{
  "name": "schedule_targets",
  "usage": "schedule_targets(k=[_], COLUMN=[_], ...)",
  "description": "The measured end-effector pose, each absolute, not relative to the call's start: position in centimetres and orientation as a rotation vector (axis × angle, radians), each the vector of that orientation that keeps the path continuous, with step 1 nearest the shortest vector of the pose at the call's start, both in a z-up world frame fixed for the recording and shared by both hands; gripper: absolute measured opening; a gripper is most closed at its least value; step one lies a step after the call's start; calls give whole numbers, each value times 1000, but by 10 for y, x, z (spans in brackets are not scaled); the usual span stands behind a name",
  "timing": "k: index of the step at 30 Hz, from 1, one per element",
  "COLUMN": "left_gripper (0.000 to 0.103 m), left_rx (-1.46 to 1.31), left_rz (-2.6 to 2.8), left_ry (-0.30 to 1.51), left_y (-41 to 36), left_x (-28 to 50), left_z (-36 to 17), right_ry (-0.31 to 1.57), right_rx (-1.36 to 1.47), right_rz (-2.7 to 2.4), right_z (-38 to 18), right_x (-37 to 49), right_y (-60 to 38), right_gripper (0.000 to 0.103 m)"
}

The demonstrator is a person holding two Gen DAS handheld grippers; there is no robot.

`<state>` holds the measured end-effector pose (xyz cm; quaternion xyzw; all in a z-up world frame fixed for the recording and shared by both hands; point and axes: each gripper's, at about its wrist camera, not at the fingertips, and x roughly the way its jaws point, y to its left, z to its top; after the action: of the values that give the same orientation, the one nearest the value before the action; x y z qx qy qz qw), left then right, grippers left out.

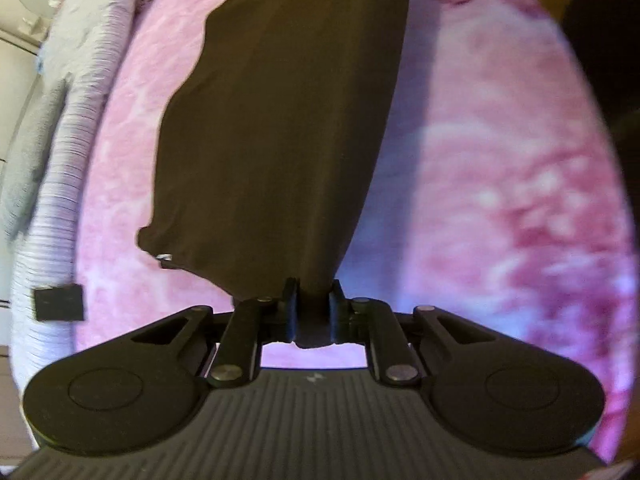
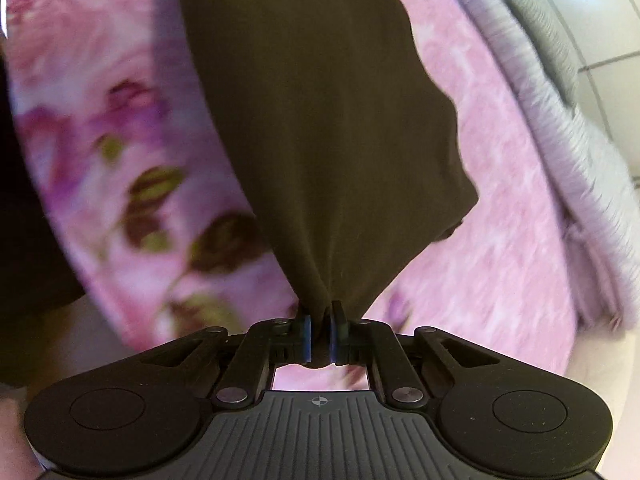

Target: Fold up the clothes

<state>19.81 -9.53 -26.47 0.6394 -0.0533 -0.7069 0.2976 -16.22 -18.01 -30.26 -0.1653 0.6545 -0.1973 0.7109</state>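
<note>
Dark brown soft-knit garment [image 1: 276,120] is pinched in both my tools: my left gripper [image 1: 314,308] is clamped on one bunched edge, my right gripper [image 2: 320,336] on another, cloth gathered between the jaws. It hangs out over the pink floral fleece blanket [image 1: 500,184] on the bed. It looks light, limp and a bit stretchy; corners and hems are the best holds.

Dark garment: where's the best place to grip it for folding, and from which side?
Its edge, one corner per gripper, approached from the near side, as now: the left gripper and right gripper each pinch bunched fabric of the dark garment, which hangs stretched over the pink blanket.
</note>
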Motion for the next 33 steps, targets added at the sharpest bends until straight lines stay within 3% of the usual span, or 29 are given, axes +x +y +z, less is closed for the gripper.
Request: schedule_targets(k=[11, 22, 27, 31, 33], left_gripper=[6, 5, 8, 13, 20], left_rx=[1692, 1627, 1641, 1669, 1668], left_rz=[-1837, -1944, -1946, -1993, -2003], left_ry=[-88, 71, 148, 119, 65], left_y=[-73, -33, -32, -28, -33], left_x=[183, 46, 35, 73, 99], left_z=[-254, -245, -243, -230, -227], right_ry=[1448, 1457, 1439, 1486, 1547], right_rx=[-502, -664, -692, -680, -673], right_rz=[-342, -266, -306, -416, -489], right_z=[-298, -296, -310, -318, -322], right_x=[-187, -293, -305, -302, -299], right_y=[-182, -256, -252, -236, -223], right_gripper=[7, 7, 8, 13, 30])
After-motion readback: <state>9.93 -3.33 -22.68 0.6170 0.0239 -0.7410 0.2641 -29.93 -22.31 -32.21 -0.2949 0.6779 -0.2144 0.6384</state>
